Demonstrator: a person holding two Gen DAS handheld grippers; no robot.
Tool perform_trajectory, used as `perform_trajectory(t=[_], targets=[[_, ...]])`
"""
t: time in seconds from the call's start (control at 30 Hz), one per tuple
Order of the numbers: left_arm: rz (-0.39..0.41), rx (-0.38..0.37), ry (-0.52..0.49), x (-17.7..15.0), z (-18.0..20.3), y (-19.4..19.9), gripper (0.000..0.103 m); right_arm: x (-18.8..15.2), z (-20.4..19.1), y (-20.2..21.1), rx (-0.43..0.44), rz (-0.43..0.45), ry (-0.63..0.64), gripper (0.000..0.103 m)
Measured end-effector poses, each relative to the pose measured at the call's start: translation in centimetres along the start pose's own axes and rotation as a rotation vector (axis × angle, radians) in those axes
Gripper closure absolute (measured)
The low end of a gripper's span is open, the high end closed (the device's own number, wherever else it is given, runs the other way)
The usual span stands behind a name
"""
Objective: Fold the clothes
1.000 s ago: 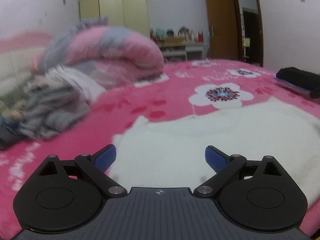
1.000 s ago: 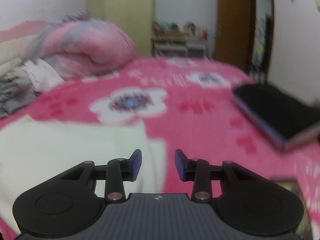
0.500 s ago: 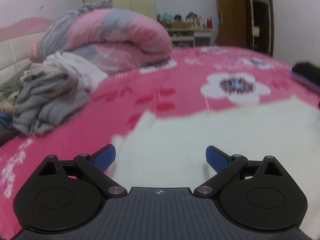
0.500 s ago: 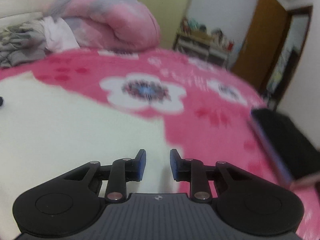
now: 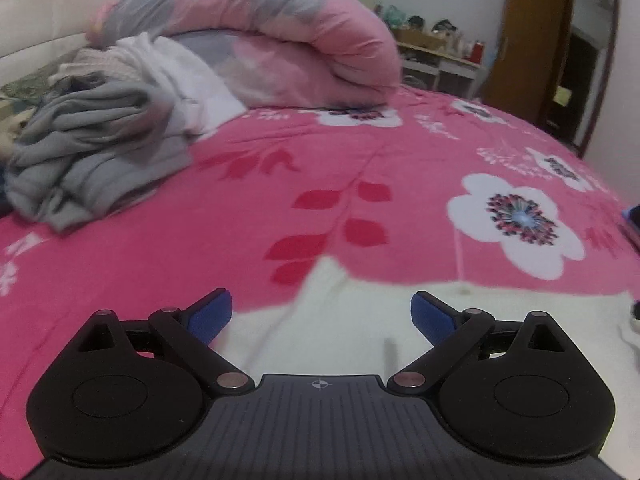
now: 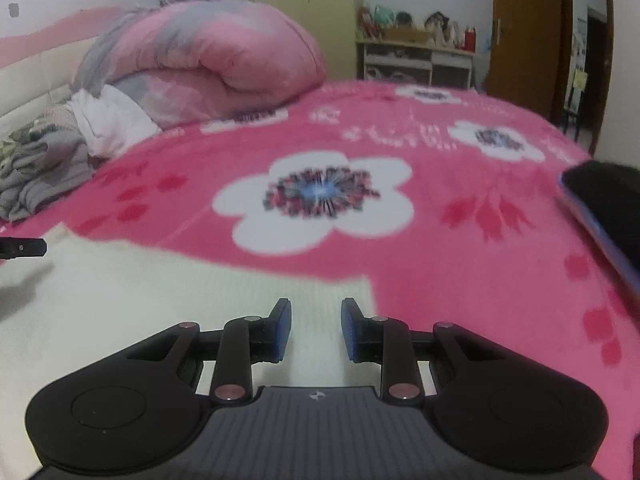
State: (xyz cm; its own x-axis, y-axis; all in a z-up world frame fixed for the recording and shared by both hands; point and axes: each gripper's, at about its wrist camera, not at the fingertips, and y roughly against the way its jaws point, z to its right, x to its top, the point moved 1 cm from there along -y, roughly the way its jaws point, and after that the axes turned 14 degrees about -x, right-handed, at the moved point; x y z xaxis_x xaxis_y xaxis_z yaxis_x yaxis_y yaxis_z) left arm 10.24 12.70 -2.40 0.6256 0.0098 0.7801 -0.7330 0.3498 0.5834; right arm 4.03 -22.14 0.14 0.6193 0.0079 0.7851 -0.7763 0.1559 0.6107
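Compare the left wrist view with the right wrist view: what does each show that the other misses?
Only the left wrist view shows the left gripper close up, jaws wide apart over the white garment's far-left corner. Only the right wrist view shows the right gripper, jaws narrow but apart, nothing between them, above the garment's far-right corner, plus the whole black item at right. Both share the pink floral bedspread, rolled pink-grey quilt, grey clothes pile and wooden door.

White walls, wooden door [image 6: 524, 32] — pale wardrobe [image 6: 296, 12], cluttered shelf [image 6: 416, 58].
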Motion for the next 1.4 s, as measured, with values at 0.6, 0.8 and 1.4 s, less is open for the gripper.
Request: perform_trajectory(t=[0.6, 0.8, 1.4], targets=[[-0.086, -0.041, -0.103, -3.6, 1.3, 2.3, 0.003, -4.7, -0.3, 2.7, 0.040, -0.030, 0.008, 0.072], [0.050, -0.148, -0.174, -4.8, 2.8, 7.9, 0.001, -4.4, -1.6, 9.8, 0.015, 0.106, 0.054, 0.069], [0.136, -0.180, -0.256, -13.5, 6.9, 8.0, 0.000, -14.6, -6.7, 11.2, 0.032, 0.293, 0.067, 0.060]])
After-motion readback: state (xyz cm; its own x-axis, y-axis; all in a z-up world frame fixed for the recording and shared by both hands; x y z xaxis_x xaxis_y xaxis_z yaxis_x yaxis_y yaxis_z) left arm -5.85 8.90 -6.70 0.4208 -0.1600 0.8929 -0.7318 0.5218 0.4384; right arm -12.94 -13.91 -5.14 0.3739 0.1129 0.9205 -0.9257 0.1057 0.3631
